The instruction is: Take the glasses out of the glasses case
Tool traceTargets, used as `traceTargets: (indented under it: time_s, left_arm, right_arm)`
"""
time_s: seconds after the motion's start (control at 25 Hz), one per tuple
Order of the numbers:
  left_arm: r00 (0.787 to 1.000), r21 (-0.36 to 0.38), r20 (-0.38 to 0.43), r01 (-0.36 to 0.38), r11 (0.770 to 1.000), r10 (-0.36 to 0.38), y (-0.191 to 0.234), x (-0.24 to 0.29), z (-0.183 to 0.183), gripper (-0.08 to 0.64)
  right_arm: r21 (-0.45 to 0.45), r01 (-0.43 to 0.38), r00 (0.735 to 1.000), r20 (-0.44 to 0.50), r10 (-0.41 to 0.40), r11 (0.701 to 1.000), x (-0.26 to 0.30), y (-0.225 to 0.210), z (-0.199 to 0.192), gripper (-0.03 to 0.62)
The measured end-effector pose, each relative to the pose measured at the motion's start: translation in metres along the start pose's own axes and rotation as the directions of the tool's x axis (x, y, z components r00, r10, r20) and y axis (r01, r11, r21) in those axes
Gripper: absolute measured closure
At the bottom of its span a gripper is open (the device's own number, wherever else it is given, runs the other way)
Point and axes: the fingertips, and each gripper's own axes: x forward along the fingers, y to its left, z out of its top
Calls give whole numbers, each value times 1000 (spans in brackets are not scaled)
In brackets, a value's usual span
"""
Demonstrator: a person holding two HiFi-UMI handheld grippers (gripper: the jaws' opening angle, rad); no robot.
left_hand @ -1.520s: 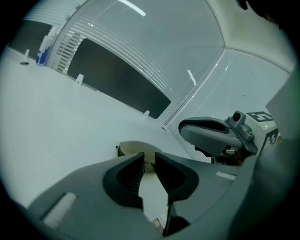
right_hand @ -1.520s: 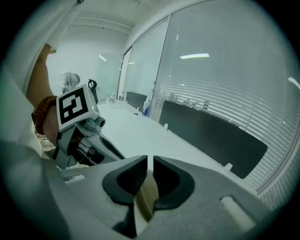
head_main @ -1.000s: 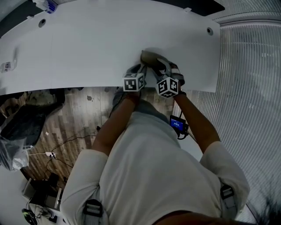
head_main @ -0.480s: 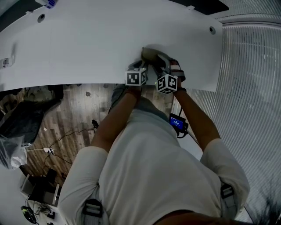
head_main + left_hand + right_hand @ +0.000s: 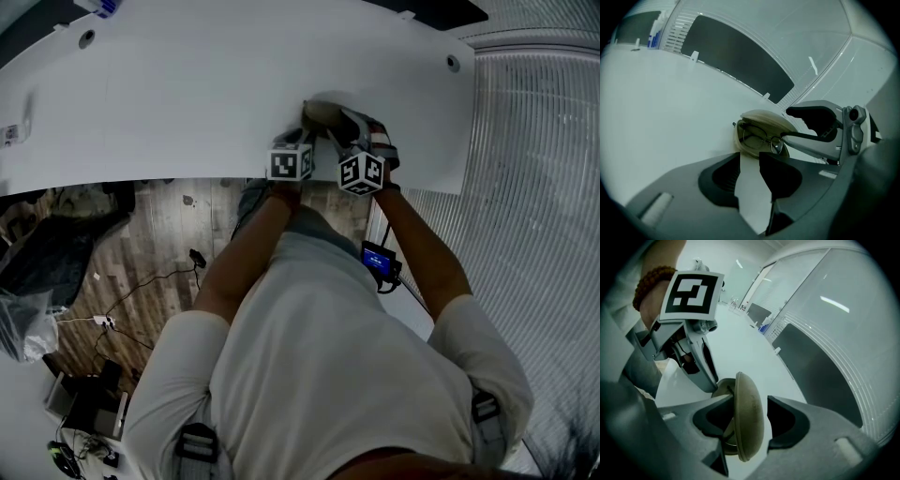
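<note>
A tan glasses case lies open near the front edge of the white table. In the left gripper view the glasses rest inside the case, under its raised lid. My left gripper stands open just short of the case, with only bare table between its jaws, which have just been opening a little. My right gripper straddles the upright lid, one jaw inside the case and one outside. Its jaws have just been opening, and a gap shows beside the lid. One of its fingers reaches over the glasses.
The table's front edge runs just below both marker cubes, with wooden floor and cables beyond it. A ribbed glass wall stands to the right. A dark panel lines the far side of the table.
Both grippers stay at the case. The right gripper's marker cube has edged slightly to the right. The case has not moved.
</note>
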Motion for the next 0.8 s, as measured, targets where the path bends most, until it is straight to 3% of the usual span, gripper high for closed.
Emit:
traceTargets:
  time_s: [0.4, 0.8]
  left_arm:
    - [1000, 5, -16, -4, 1000, 4, 0, -2, 0, 431]
    - [1000, -1, -26, 2, 1000, -2, -1, -1, 0, 431]
  right_arm:
    - [47, 55, 998, -3, -55, 997, 1, -48, 0, 383]
    - [45, 33, 999, -34, -32, 998, 25, -80, -11, 388]
